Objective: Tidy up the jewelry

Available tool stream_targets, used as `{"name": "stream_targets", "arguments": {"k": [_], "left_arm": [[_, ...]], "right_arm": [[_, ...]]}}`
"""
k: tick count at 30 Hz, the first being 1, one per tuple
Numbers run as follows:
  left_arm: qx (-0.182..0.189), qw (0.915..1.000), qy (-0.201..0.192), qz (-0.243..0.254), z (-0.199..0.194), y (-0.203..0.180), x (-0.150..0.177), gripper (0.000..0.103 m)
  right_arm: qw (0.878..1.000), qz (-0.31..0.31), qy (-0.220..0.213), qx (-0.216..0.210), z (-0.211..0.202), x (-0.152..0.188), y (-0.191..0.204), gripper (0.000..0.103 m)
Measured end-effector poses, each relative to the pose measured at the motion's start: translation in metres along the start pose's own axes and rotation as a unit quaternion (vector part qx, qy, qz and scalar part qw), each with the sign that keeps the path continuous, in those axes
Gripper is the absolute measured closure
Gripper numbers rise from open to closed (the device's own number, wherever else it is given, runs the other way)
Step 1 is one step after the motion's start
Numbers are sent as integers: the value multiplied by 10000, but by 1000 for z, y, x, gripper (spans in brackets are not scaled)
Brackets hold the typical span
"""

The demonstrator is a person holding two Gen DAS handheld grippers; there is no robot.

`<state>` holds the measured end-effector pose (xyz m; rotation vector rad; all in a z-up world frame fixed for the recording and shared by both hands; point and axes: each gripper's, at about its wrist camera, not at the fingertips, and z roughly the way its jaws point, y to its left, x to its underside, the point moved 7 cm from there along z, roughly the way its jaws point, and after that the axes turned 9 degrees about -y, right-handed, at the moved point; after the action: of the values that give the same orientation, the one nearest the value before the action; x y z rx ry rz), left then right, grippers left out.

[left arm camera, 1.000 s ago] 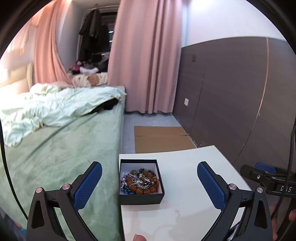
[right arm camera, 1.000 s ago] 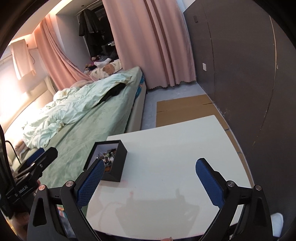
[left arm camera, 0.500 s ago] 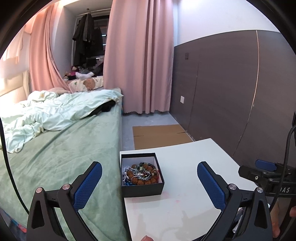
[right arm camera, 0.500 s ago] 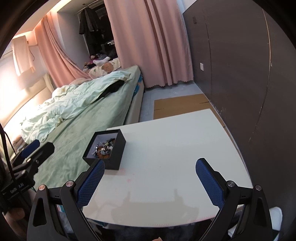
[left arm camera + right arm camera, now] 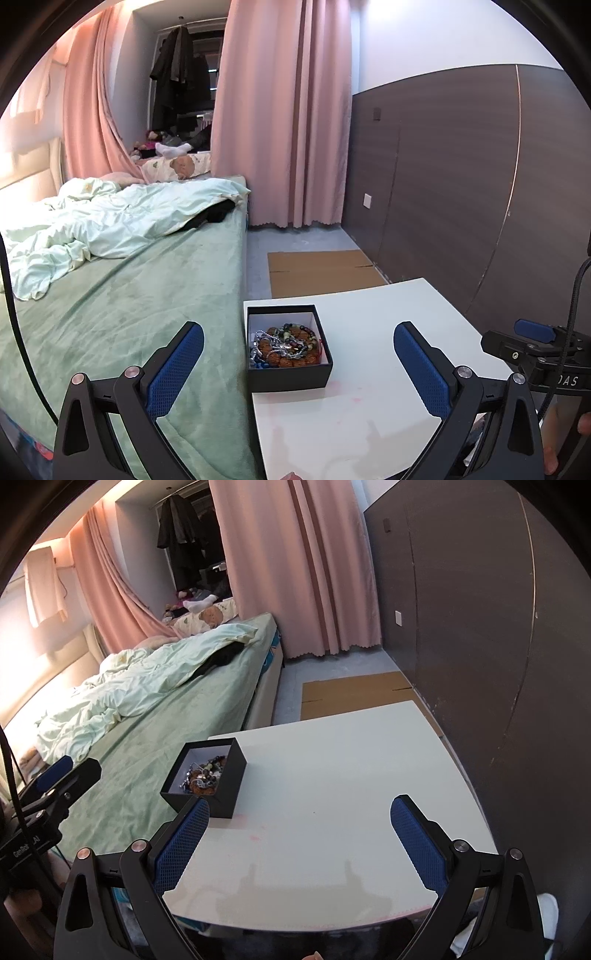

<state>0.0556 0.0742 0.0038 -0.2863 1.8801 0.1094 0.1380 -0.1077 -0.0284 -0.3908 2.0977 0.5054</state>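
Both grippers pulled back (box (image 5: 289,350) untouched)

My left wrist camera looks from the near edge of the glossy white table (image 5: 369,369) toward the pink curtains (image 5: 280,122), my right one sits higher and rightward, both sharing the open black jewelry box (image 5: 207,775).

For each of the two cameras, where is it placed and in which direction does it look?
Left wrist: sits on the left gripper, facing the black jewelry box at the white table edge beside the bed; own open jaws show.
Right wrist: on the right gripper, above the table, jaws open.
Shared: box, table, bed, curtains.
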Motion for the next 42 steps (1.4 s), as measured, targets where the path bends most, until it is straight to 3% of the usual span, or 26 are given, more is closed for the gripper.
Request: {"name": "stream_targets", "arguments": {"k": [15,42], "left_arm": [[-112,9999,-51,-21,1,2,0,0],[-123,9999,-26,-28,1,6,5,0]], "right_arm": [[9999,31,-89,-52,5,-1,14,4],[9993,-184,-105,300,2,2,15,4]]}}
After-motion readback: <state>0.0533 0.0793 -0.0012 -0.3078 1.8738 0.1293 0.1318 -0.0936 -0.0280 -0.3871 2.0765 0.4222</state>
